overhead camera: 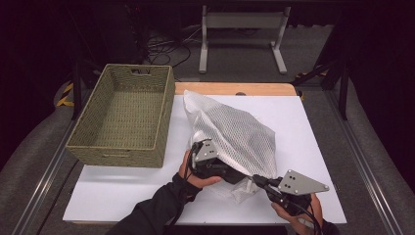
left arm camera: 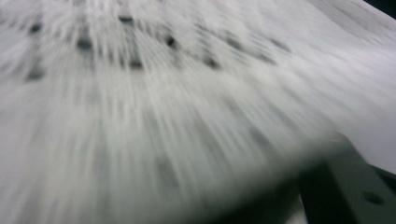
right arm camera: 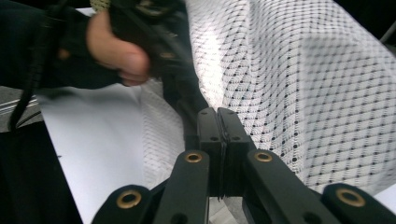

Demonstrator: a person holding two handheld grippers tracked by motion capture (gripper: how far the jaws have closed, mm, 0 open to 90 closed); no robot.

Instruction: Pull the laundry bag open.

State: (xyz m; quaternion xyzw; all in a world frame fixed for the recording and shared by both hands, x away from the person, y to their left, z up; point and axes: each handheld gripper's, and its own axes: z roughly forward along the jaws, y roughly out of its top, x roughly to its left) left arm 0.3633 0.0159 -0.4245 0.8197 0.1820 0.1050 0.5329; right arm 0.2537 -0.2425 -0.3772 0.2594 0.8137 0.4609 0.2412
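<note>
A white mesh bag (overhead camera: 230,132) lies bunched on the white table top (overhead camera: 122,191), its near corner drawn down toward me. My right gripper (overhead camera: 257,180) comes in from the lower right, and in the right gripper view its jaws (right arm camera: 218,116) are pressed together on the bag's near edge (right arm camera: 303,93). My left gripper (overhead camera: 230,174) reaches in from the left against the bag's lower side, with its tips tucked under the fabric. The left gripper view is blurred, with mesh (left arm camera: 163,93) close in front and one jaw at the bottom right. How its jaws stand is hidden.
A green woven basket (overhead camera: 166,112) stands on the table's left side, close to the bag. A wooden strip (overhead camera: 230,88) runs along the far edge. On the floor beyond the table stands a grey metal frame (overhead camera: 242,29) among cables.
</note>
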